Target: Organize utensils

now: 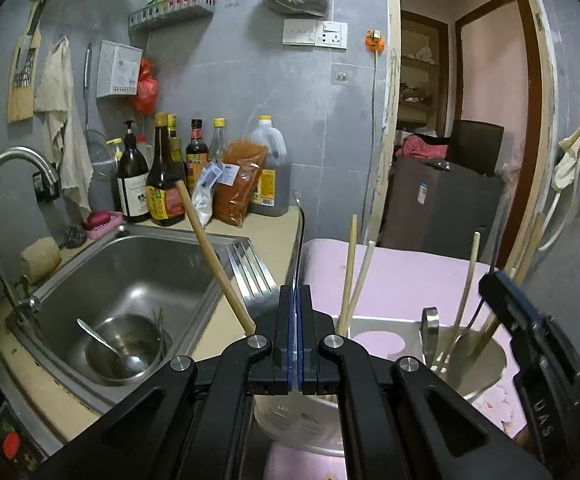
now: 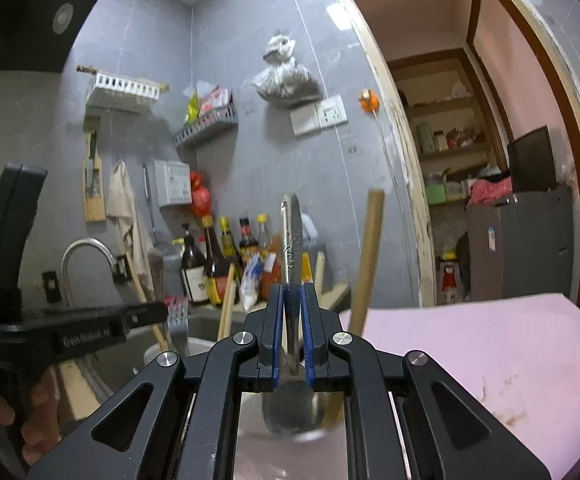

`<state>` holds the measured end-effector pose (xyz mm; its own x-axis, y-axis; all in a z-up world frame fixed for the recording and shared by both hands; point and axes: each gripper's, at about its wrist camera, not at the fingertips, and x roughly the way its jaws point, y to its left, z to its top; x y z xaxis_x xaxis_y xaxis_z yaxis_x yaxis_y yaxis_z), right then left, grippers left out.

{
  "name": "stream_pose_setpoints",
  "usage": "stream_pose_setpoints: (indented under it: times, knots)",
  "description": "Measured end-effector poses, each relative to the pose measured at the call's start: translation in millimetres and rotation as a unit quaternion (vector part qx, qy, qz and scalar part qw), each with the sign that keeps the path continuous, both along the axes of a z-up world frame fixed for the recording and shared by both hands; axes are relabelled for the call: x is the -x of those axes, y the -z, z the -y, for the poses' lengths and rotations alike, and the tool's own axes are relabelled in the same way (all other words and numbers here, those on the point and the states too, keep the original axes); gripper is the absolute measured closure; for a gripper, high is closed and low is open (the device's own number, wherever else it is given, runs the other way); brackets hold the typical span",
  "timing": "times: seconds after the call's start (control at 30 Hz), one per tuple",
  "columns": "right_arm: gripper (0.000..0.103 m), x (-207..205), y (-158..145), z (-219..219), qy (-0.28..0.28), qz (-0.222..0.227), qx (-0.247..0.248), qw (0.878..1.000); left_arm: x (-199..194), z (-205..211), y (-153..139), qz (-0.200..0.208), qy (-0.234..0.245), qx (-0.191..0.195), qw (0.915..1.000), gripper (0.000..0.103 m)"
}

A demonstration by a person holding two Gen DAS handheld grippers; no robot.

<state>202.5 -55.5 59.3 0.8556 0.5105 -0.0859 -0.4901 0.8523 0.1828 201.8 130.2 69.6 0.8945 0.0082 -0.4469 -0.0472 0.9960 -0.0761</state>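
My left gripper (image 1: 294, 300) is shut with nothing between its pads, just above a white container (image 1: 297, 420) that holds a wooden-handled utensil (image 1: 214, 256) and two chopsticks (image 1: 351, 276). My right gripper (image 2: 291, 300) is shut on a metal spoon (image 2: 291, 240), handle up, bowl down over a steel bowl (image 2: 290, 436). In the left wrist view the right gripper (image 1: 501, 292) is over that steel bowl (image 1: 485, 364), which holds chopsticks and a spoon handle (image 1: 429, 328). A thick wooden stick (image 2: 365, 260) stands beside the spoon.
A steel sink (image 1: 130, 280) at left holds a small metal bowl with a spoon (image 1: 122, 348). A tap (image 1: 6, 184) stands at its left. Sauce bottles (image 1: 166, 176) and bags line the wall. A pink tabletop (image 2: 489, 340) lies at right, beside a doorway.
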Motion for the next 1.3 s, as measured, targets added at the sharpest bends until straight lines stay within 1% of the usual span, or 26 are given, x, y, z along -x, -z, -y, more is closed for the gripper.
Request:
stream_pose_setpoints:
  times: [0.13, 0.23, 0.43, 0.5, 0.57, 0.6, 0.67, 0.7, 0.73, 0.77, 0.8, 0.83, 0.9, 0.97, 1.03, 1.1, 1.17, 1.2, 1.27, 1.3]
  knots:
    - [0.095, 1, 3, 2, -0.003, -0.016, 0.008, 1.0, 3, -1, 0, -0.001, 0.016, 0.02, 0.9997, 0.102]
    - [0.095, 3, 4, 4, -0.005, -0.026, 0.014, 1.0, 4, 0, 0, -0.004, 0.02, 0.024, 0.9995, 0.102]
    - [0.094, 7, 5, 6, -0.01, -0.033, 0.013, 0.999, 11, 2, -2, 0.01, 0.029, 0.029, 0.9991, 0.102]
    - [0.093, 8, 5, 8, -0.01, -0.035, 0.013, 0.999, 12, 2, -1, 0.009, 0.03, 0.028, 0.9991, 0.102]
    - [0.086, 9, 6, 9, -0.01, -0.038, 0.013, 0.999, 14, 2, 0, 0.008, 0.03, 0.032, 0.999, 0.102]
    - [0.085, 9, 6, 10, -0.01, -0.038, 0.012, 0.999, 15, 3, 0, 0.008, 0.032, 0.034, 0.9989, 0.102]
    - [0.084, 11, 6, 11, -0.01, -0.038, 0.01, 0.999, 17, 4, 0, 0.007, 0.034, 0.036, 0.9987, 0.1]
    - [0.084, 12, 6, 11, -0.01, -0.037, 0.011, 0.999, 18, 4, 1, 0.008, 0.034, 0.037, 0.9987, 0.095]
    - [0.084, 13, 5, 11, -0.01, -0.036, 0.011, 0.999, 21, 5, 0, 0.01, 0.034, 0.04, 0.9986, 0.087]
    - [0.081, 14, 5, 12, -0.01, -0.035, 0.011, 0.999, 22, 5, 0, 0.014, 0.034, 0.042, 0.9984, 0.083]
    - [0.08, 15, 4, 13, -0.011, -0.033, 0.011, 0.999, 25, 5, -1, 0.019, 0.034, 0.045, 0.9982, 0.075]
    - [0.079, 17, 4, 14, -0.011, -0.03, 0.011, 0.999, 28, 5, -2, 0.026, 0.033, 0.046, 0.998, 0.072]
    - [0.079, 20, 2, 15, -0.009, -0.024, 0.014, 1.0, 31, 7, -4, 0.031, 0.033, 0.046, 0.9979, 0.072]
    - [0.076, 25, 0, 18, -0.004, -0.014, 0.014, 1.0, 33, 8, -5, 0.033, 0.034, 0.048, 0.9977, 0.071]
    - [0.071, 30, -3, 22, 0.003, -0.006, 0.014, 1.0, 36, 9, -7, 0.038, 0.036, 0.05, 0.9974, 0.067]
    - [0.066, 35, -6, 28, 0.013, 0.001, 0.015, 1.0, 40, 10, -8, 0.044, 0.037, 0.054, 0.9969, 0.06]
    - [0.06, 40, -9, 34, 0.022, 0.006, 0.019, 1.0, 43, 12, -10, 0.048, 0.039, 0.056, 0.9965, 0.059]
    - [0.058, 43, -11, 38, 0.031, 0.01, 0.024, 0.999, 45, 14, -10, 0.048, 0.041, 0.057, 0.9964, 0.057]
    - [0.051, 48, -14, 44, 0.041, 0.014, 0.032, 0.999, 49, 19, -11, 0.049, 0.046, 0.058, 0.996, 0.053]
    - [0.05, 53, -16, 49, 0.049, 0.017, 0.038, 0.998, 52, 21, -11, 0.05, 0.048, 0.061, 0.9957, 0.047]
